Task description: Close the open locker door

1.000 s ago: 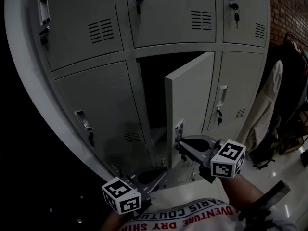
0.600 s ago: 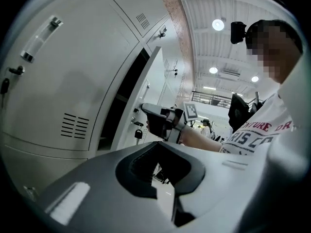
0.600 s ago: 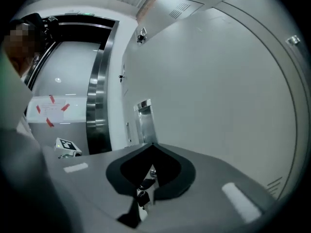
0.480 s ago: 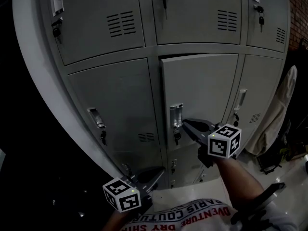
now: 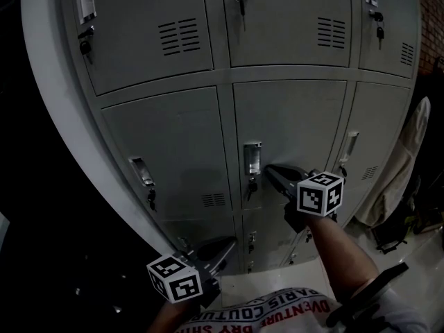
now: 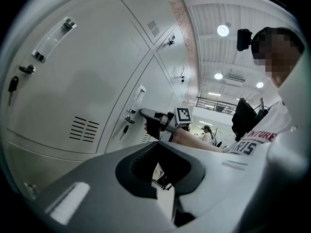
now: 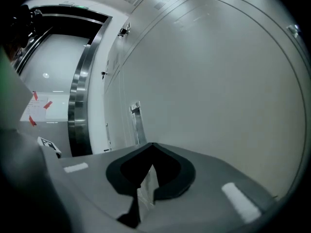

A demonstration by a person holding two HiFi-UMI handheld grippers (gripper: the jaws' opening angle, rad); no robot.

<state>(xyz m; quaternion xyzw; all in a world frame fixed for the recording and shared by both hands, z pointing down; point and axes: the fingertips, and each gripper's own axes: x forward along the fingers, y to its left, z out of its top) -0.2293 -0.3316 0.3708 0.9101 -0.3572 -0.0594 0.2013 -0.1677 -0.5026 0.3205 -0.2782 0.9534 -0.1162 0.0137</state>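
Grey locker door [image 5: 291, 130], black-and-white square-patterned cube [image 5: 320, 193] at lower right, white shirt [image 5: 270, 314] with red lettering at the bottom.

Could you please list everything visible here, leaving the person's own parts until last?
Locker doors: at least six, grey, all shut, filling the head view.
Middle door: one, grey, flush with its neighbours, centre row.
Handle: one, metallic, recessed at the middle door's left edge.
Keys: several, dark, hanging from locks below the handles.
Vent slots: several sets, dark, on the door faces.
Cloth: one, beige, hanging right of the lockers.
Brick wall: one, red-brown, upper right.
Right tool: one, grey, jaws together, tip close against the middle door, right of the handle.
Left tool: one, grey, jaws together, empty, low near the torso.
Forearm: one, bare, behind the right tool.
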